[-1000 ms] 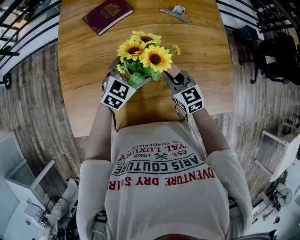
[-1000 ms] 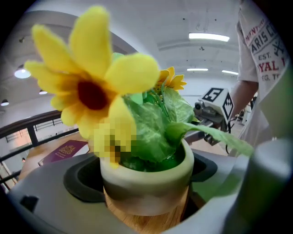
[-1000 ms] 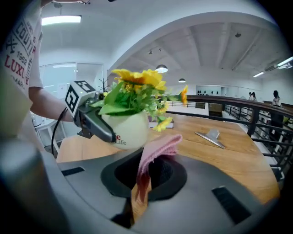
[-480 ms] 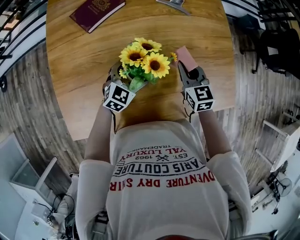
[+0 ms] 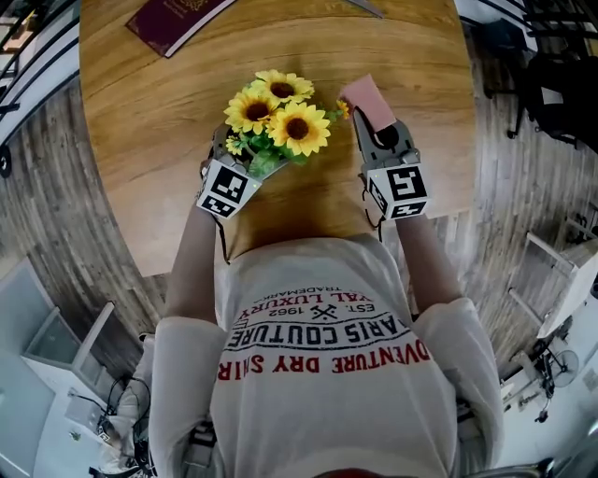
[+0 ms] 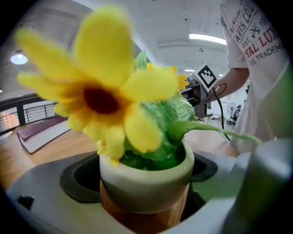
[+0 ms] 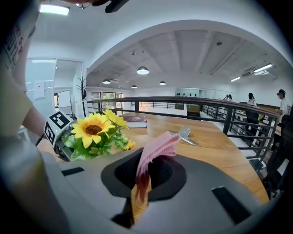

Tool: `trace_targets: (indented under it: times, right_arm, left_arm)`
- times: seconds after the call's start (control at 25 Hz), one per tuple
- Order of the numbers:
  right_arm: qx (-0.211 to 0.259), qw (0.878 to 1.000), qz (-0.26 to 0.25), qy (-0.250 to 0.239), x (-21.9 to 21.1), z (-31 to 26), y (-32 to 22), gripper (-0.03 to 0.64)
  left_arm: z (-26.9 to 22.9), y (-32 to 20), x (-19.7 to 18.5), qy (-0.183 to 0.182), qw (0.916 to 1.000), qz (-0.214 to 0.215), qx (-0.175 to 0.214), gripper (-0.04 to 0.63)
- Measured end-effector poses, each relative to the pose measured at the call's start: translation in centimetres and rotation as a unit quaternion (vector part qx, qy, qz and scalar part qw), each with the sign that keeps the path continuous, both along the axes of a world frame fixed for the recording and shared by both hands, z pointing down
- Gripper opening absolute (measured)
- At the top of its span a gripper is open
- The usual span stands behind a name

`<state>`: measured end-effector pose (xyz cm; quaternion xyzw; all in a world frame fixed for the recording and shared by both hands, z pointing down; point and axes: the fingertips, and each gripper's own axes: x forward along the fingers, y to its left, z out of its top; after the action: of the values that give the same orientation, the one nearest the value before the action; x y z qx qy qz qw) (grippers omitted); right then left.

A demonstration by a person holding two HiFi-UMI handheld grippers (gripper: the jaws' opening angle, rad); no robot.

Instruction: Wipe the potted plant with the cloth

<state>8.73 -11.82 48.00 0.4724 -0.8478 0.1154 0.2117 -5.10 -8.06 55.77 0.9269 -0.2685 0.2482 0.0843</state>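
2 holds: left claw (image 6: 145, 201) clamps the potted plant (image 5: 277, 110), right claw (image 7: 140, 189) pinches the cloth (image 5: 366, 99).

Wood-grain table (image 5: 411, 140), rounded corners. On it: maroon booklet (image 5: 173, 17) upper left of head view, grey metal piece (image 7: 184, 135) at top edge.

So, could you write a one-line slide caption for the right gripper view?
Right gripper pinching a pink cloth, with the plant at left and the table behind.

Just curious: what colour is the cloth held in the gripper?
Pink; the right gripper view shows the cloth best.
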Motion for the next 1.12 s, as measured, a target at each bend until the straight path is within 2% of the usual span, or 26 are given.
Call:
trace_targets:
  times: [0.32,0.52,0.64,0.76,0.92,0.96,1.0,1.04,1.08,1.12]
  right_arm:
    - [0.06,0.998,-0.019,0.031,-1.2,-3.8,-0.4,0.037]
    - [0.1,0.994,-0.003,0.042,-1.1,-6.3,-0.8,0.037]
    - [0.117,0.992,-0.004,0.038,-1.4,-7.5,-0.5,0.037]
    - [0.143,0.989,-0.01,0.034,-2.4,-9.5,-0.1,0.037]
    - [0.192,0.981,-0.03,0.021,-3.7,-12.5,0.8,0.037]
    - [0.193,0.98,-0.033,0.019,-4.0,-12.8,1.1,0.037]
    - [0.19,0.981,-0.035,0.018,-4.1,-13.0,1.2,0.037]
    - [0.187,0.982,-0.037,0.017,-4.3,-13.1,1.3,0.037]
    - [0.185,0.982,-0.038,0.015,-4.4,-13.1,1.3,0.037]
    - [0.185,0.982,-0.04,0.013,-4.5,-13.2,1.3,0.037]
  left_arm:
    - [-1.1,1.1,-1.5,0.029,0.996,-0.083,-0.017,0.537]
    - [-5.3,1.8,-2.4,0.042,0.9917,-0.115,0.037,0.537]
    - [-9.3,1.3,-3.5,0.067,0.9828,-0.152,0.08,0.537]
    - [-13.6,0.7,-5.5,0.097,0.9662,-0.209,0.117,0.535]
    - [-17.4,1.0,-7.8,0.128,0.9497,-0.263,0.112,0.531]
    - [-18.1,1.2,-8.5,0.127,0.9456,-0.277,0.115,0.515]
    - [-18.7,1.2,-9.2,0.12,0.9397,-0.295,0.124,0.418]
    - [-19.4,1.3,-10.0,0.113,0.9322,-0.315,0.138,0.204]
    - [-20.0,1.3,-10.5,0.107,0.9255,-0.331,0.15,0.118]
    - [-20.5,1.3,-10.9,0.102,0.9216,-0.34,0.158,0.111]
